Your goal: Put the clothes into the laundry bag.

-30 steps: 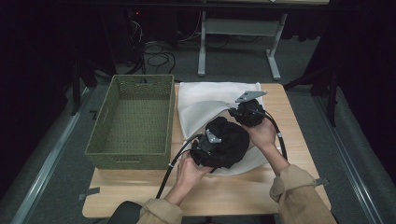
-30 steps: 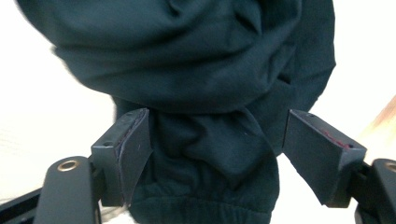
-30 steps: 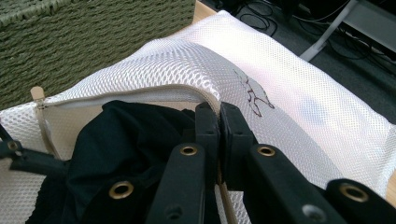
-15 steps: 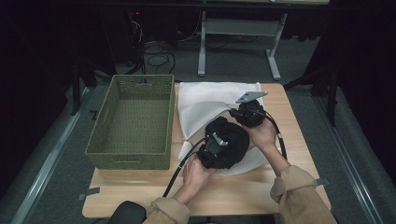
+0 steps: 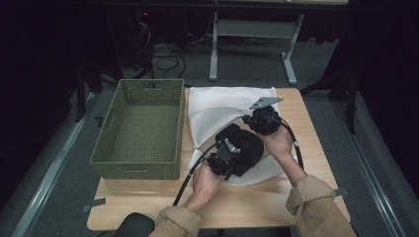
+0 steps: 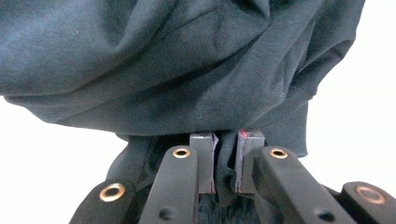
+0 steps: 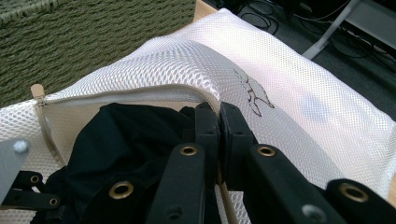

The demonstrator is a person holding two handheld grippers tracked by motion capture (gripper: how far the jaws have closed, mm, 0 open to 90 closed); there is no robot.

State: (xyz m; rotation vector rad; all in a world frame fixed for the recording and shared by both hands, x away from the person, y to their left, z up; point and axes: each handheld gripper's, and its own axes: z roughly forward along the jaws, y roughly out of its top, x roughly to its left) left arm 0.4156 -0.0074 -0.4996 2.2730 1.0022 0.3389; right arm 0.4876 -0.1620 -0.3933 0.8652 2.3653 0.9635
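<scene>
While my right tool [image 7: 219,140] pinches the rim of the white mesh bag [image 5: 222,106] open, my left tool [image 6: 226,161], just closed, clamps the black garment [image 5: 242,145] at the bag's mouth, seven o'clock of the right; pushing it inside remains.

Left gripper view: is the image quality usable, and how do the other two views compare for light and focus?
Left gripper view: the dark garment is sharp, but the background is blown out to plain white. Right gripper view: evenly lit, the mesh bag crisp nearby, softer farther off. High view: the table is lit, the surroundings sink into near black.
</scene>
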